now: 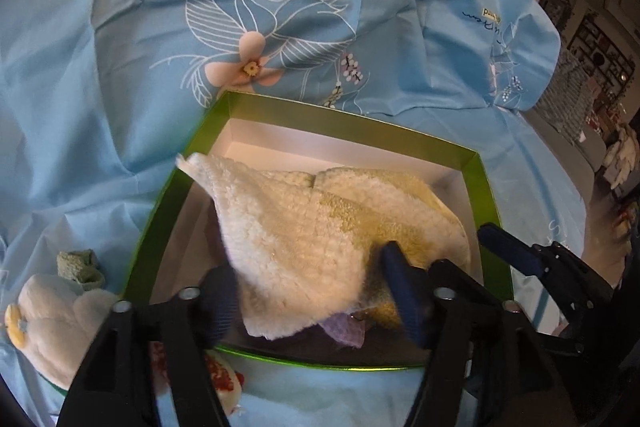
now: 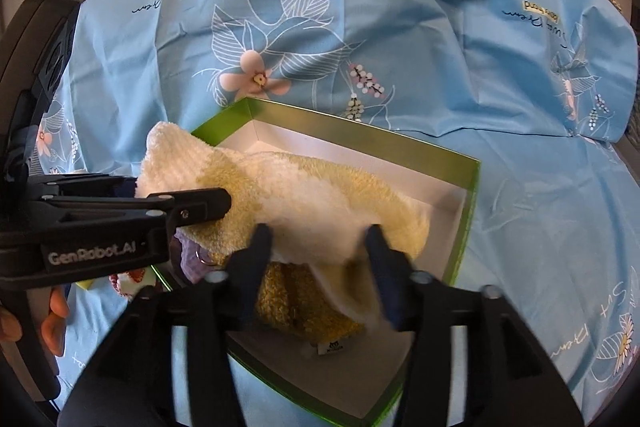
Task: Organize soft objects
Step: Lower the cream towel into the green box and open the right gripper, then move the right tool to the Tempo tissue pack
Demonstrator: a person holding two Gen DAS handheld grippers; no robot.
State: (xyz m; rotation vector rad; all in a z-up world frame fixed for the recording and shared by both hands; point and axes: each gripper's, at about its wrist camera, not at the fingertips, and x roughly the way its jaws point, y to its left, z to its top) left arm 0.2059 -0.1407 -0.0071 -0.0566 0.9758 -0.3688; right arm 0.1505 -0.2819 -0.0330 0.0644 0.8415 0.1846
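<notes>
Centrally, a fluffy cream-and-yellow towel lies bunched inside the green-rimmed box. Left gripper and right gripper, at 6 o'clock, each clench its pile.

A wrinkled light-blue floral sheet covered the surface; on it sat an open green-rimmed white box, with a white plush toy near left.

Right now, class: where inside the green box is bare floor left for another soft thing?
Free: the white floor along the far wall of the green box and its right side. Crowded: the middle and near-left, under the cream towel and purple cloth.
</notes>
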